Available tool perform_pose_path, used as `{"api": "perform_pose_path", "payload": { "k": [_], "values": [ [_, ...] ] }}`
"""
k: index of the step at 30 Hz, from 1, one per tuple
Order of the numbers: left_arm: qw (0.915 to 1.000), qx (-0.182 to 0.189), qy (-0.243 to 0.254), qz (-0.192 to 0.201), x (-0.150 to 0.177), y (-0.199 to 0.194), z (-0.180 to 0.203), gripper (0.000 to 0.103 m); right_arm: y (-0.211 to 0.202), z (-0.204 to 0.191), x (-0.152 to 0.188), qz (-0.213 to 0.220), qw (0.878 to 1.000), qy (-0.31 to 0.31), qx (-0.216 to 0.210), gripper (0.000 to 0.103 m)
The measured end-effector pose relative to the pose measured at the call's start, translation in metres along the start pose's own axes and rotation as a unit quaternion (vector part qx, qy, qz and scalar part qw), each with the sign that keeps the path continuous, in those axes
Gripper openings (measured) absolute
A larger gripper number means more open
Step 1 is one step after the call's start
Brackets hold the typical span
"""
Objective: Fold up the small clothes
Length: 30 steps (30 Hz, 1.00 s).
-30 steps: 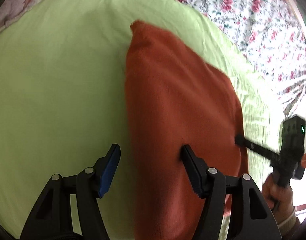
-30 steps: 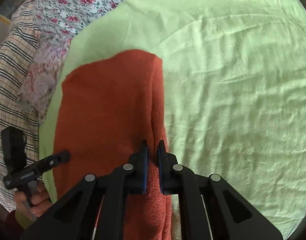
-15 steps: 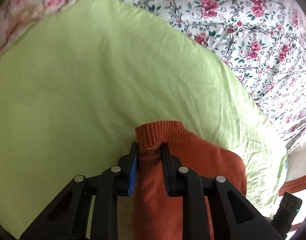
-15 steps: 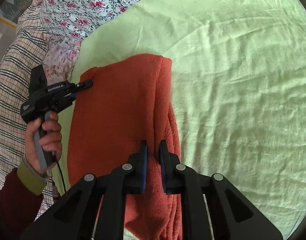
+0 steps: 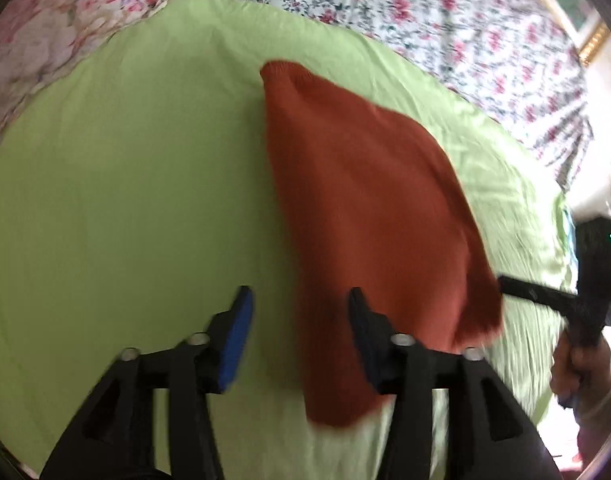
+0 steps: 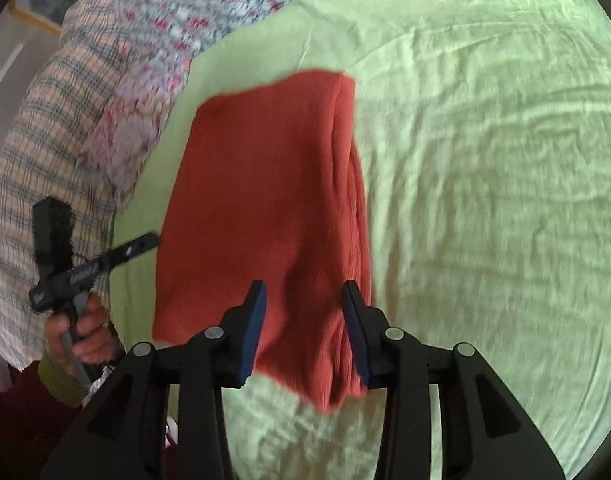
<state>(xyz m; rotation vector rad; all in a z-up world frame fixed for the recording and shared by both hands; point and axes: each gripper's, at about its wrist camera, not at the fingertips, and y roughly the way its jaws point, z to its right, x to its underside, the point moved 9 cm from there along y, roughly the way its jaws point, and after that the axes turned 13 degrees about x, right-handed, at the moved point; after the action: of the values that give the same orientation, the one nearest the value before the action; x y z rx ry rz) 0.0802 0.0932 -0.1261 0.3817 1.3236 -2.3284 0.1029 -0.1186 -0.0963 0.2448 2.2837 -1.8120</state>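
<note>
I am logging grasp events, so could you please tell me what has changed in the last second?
Both claws let go: the right claw, shut on the orange garment earlier, now stands open; the left claw, which had gripped its collar end, is open again and drawn back. The garment stays folded on the green sheet.

One orange knit garment, folded, on one green sheet. Two grippers: left gripper, right gripper, both near the garment. One floral bedspread beyond the garment; one plaid cloth left of it.
</note>
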Motion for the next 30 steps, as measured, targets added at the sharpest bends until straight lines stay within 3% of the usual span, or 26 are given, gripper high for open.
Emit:
{"api": "perform_pose_path", "payload": {
  "k": [3,6,7,8,10,11,12,13,16,18,23,28,30],
  "values": [
    [0.9997,-0.001,0.021,-0.008,0.039,-0.007,0.009,0.069,0.006,-0.001,0.019,-0.014,1.000,-0.007,0.007,0.040],
    [0.9980,-0.019,0.049,-0.036,0.066,0.004,0.012,0.069,0.013,-0.005,0.031,-0.021,1.000,-0.003,0.001,0.040],
    [0.9973,-0.028,0.057,-0.037,0.069,0.008,0.012,0.069,0.017,-0.007,0.035,-0.027,1.000,0.002,-0.005,0.036],
    [0.9967,-0.036,0.062,-0.037,0.071,0.009,0.009,0.069,0.019,-0.008,0.038,-0.029,1.000,0.007,-0.011,0.022],
    [0.9957,-0.046,0.074,-0.032,0.070,0.017,0.009,0.066,0.020,-0.009,0.038,-0.027,0.999,0.017,-0.017,0.006],
    [0.9948,-0.056,0.080,-0.030,0.068,0.019,0.008,0.057,0.018,-0.009,0.036,-0.026,0.999,0.023,-0.020,0.005],
    [0.9930,-0.075,0.085,-0.033,0.067,0.025,0.006,0.034,0.013,-0.012,0.035,-0.022,0.999,0.029,-0.029,0.005],
    [0.9929,-0.080,0.078,-0.039,0.066,0.029,0.002,0.024,0.004,-0.016,0.030,-0.013,0.998,0.040,-0.047,0.005],
    [0.9957,-0.070,0.056,-0.022,0.062,0.023,0.003,0.014,-0.027,-0.019,0.016,0.027,0.995,0.059,-0.082,0.005],
    [0.9964,-0.064,0.050,-0.024,0.066,0.020,0.008,0.008,-0.033,-0.011,0.015,0.032,0.997,0.049,-0.053,0.005],
    [0.9963,-0.059,0.018,-0.060,0.079,0.036,0.000,0.007,0.012,0.025,0.044,-0.018,0.997,0.004,0.070,0.005],
    [0.9961,-0.042,0.021,-0.075,0.080,0.020,-0.001,0.011,0.022,0.035,0.048,-0.034,0.997,0.030,0.068,0.006],
    [0.9972,-0.017,0.025,-0.068,0.076,0.004,0.007,0.016,0.015,0.035,0.046,-0.036,0.996,0.024,0.073,0.012]
  ]
}}
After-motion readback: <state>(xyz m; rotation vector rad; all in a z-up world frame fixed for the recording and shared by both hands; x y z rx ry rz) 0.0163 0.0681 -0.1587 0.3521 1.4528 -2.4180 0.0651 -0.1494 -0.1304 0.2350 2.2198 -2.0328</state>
